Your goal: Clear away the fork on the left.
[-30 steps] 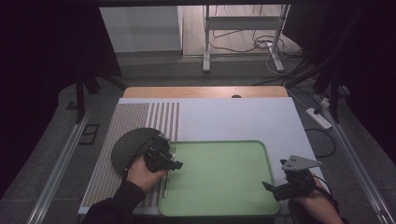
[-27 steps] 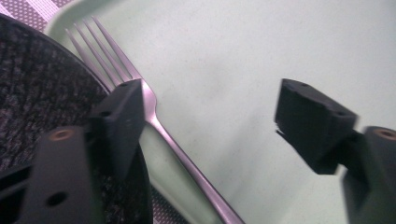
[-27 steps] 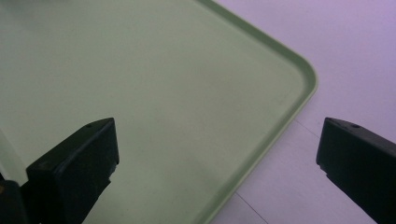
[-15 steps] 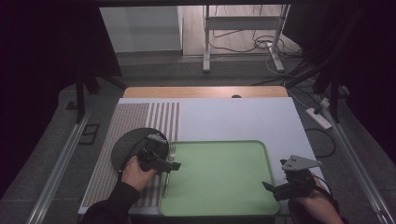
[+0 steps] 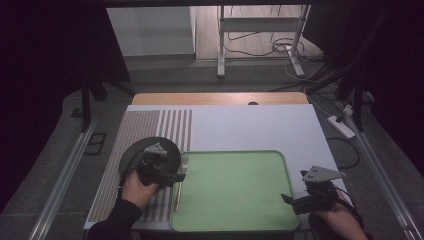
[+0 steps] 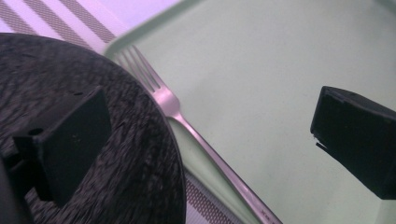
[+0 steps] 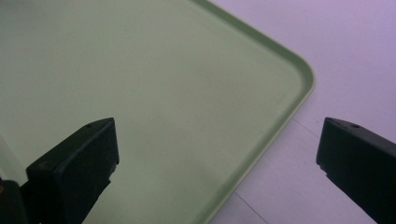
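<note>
Drifting slightly left, the left gripper [image 5: 176, 176] hovers wide open and empty over the fork [image 6: 196, 135] on the tray's [image 5: 235, 220] left edge beside the black plate [image 6: 140, 154], pickup not yet made; the right gripper [image 5: 289, 201] waits agape, holding nothing.

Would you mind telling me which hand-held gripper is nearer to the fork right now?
The left hand-held gripper: its open jaws are right above the fork at the green tray's left rim. The right hand-held gripper sits, also open, at the tray's right edge.

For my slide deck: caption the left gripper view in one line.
Open left gripper poised over a fork lying on the green tray's left edge, beside a dark round plate.
</note>
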